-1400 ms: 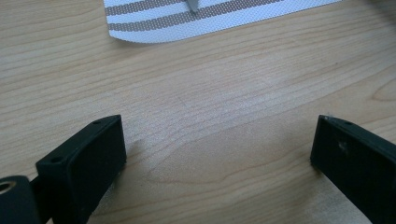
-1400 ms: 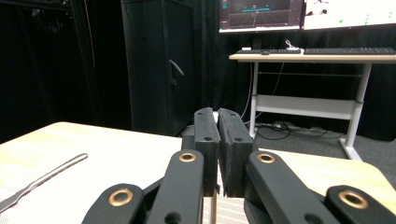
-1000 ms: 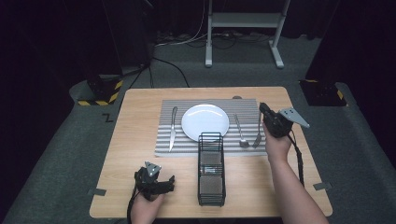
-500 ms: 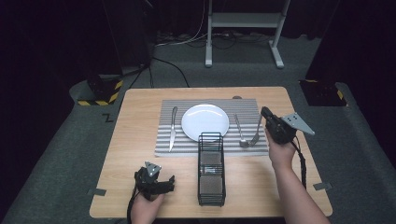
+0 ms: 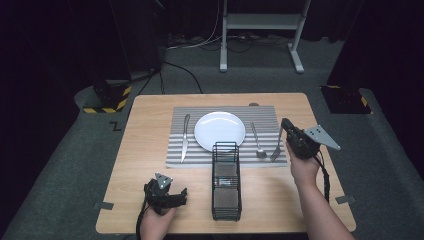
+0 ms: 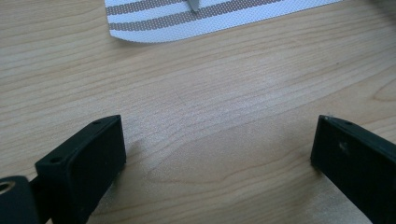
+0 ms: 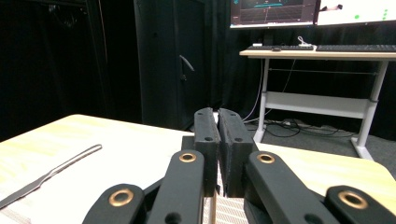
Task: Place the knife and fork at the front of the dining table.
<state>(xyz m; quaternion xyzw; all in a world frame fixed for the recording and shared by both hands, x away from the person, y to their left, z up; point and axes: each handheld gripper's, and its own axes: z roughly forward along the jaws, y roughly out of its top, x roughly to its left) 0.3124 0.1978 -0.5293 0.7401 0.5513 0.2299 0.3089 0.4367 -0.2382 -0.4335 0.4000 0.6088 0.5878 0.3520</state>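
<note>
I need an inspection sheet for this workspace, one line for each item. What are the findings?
Surface: wooden table, striped placemat lying flat.
Job's things: fork on the placemat's right edge, beside the spoon.
Clutter: plate at centre, knife to its left, black wire caddy in front.
Grippers: left gripper open over bare wood; right gripper shut near the fork's handle end, grip unclear.
Cables: gripper cable along the right forearm; floor cables behind the table.
Surroundings: dark room, white desk frame, yellow-black blocks.

a "z" on the floor [image 5: 115,127] (taped)
</note>
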